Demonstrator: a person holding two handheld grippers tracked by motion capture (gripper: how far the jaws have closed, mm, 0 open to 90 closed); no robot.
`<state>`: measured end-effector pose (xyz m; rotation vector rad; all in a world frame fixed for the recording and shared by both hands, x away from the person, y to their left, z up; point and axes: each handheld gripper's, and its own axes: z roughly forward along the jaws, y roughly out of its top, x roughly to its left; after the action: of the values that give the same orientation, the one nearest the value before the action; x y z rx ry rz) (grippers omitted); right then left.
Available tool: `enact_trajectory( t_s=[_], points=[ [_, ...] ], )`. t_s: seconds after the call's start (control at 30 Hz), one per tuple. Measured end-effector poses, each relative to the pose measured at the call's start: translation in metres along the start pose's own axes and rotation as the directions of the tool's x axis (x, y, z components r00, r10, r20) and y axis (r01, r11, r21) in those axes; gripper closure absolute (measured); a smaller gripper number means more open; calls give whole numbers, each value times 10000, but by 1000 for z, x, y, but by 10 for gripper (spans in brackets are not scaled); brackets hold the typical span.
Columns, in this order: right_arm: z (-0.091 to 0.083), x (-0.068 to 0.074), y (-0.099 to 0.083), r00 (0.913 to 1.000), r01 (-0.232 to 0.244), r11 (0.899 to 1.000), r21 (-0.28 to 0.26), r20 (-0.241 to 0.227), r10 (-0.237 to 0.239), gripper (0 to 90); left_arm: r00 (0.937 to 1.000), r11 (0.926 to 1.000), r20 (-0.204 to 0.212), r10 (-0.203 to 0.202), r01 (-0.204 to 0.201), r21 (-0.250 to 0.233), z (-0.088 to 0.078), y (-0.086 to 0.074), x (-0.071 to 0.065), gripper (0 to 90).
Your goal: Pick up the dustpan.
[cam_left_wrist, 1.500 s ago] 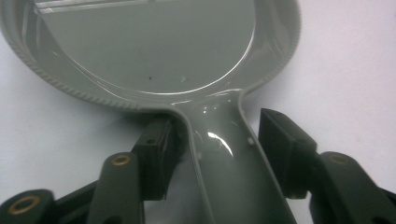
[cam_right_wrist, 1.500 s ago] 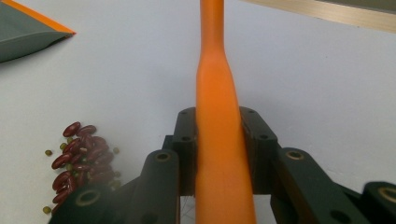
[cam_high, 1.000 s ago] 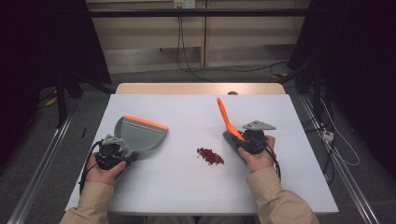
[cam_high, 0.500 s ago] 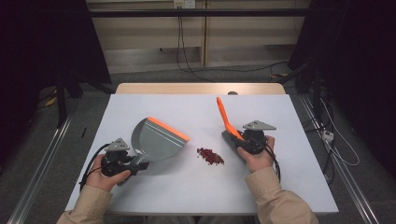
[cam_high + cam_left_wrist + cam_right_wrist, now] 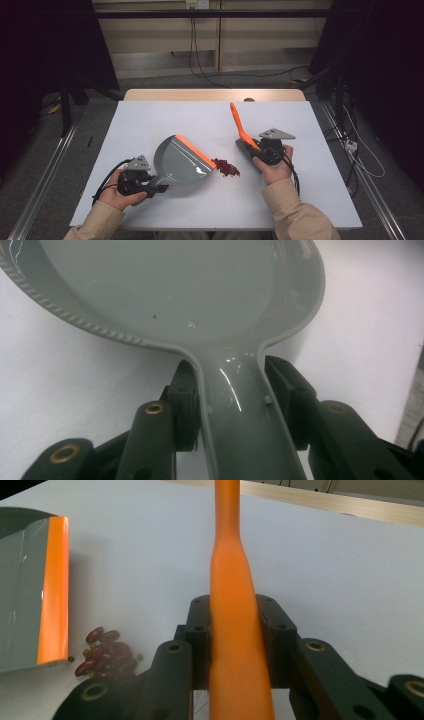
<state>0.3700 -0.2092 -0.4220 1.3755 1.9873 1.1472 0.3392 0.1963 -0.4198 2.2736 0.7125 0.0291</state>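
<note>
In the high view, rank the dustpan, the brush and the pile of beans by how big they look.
1. Grey dustpan with the orange lip: clearly the largest.
2. Orange-handled brush: long but narrow, and its head is partly hidden by the right gripper.
3. Pile of red beans: the smallest patch.

The dustpan [image 5: 182, 162] is grey plastic with a rounded rear wall, a ribbed rim and an orange strip [image 5: 195, 149] along its straight front lip. It lies on the white table, left of centre, with the lip facing right and away from the person and its handle [image 5: 235, 415] pointing back toward the left hand. The pan interior is bare. The beans [image 5: 226, 167], small, dark red and glossy, form a loose pile on the table just beside the near end of the lip. The brush [image 5: 242, 131] has a long orange handle [image 5: 232, 610], tilted up and away, with its dark head low at the table, right of the beans.
</note>
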Motion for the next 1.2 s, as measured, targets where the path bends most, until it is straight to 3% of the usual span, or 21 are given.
enact_trajectory(
  t_s=[0.37, 0.83, 1.1, 1.13, 1.2],
  points=[
    [2, 4, 1, 9998, 180, 9998, 20, 43, -180, 712, 9943, 9954, 840, 656, -710, 638, 4, -1, -12, 602],
    [9, 10, -2, 9997, 253, 9996, 116, -4, -253, 712, 9829, 9945, 1758, 553, -699, 782, 16, -3, -19, 600],
    [10, 12, -2, 9997, 263, 9996, 119, -11, -263, 711, 9878, 9896, 987, 1204, -1274, 672, 17, -5, -20, 516],
    [10, 12, -2, 9997, 246, 9996, 109, -35, -246, 712, 9900, 9918, 935, 1058, -1119, 616, 16, -6, -21, 506],
    [10, 12, -2, 9996, 275, 9996, 105, -16, -275, 711, 9900, 9896, 691, 1230, -1276, 667, 13, -6, -20, 497]
  ],
)
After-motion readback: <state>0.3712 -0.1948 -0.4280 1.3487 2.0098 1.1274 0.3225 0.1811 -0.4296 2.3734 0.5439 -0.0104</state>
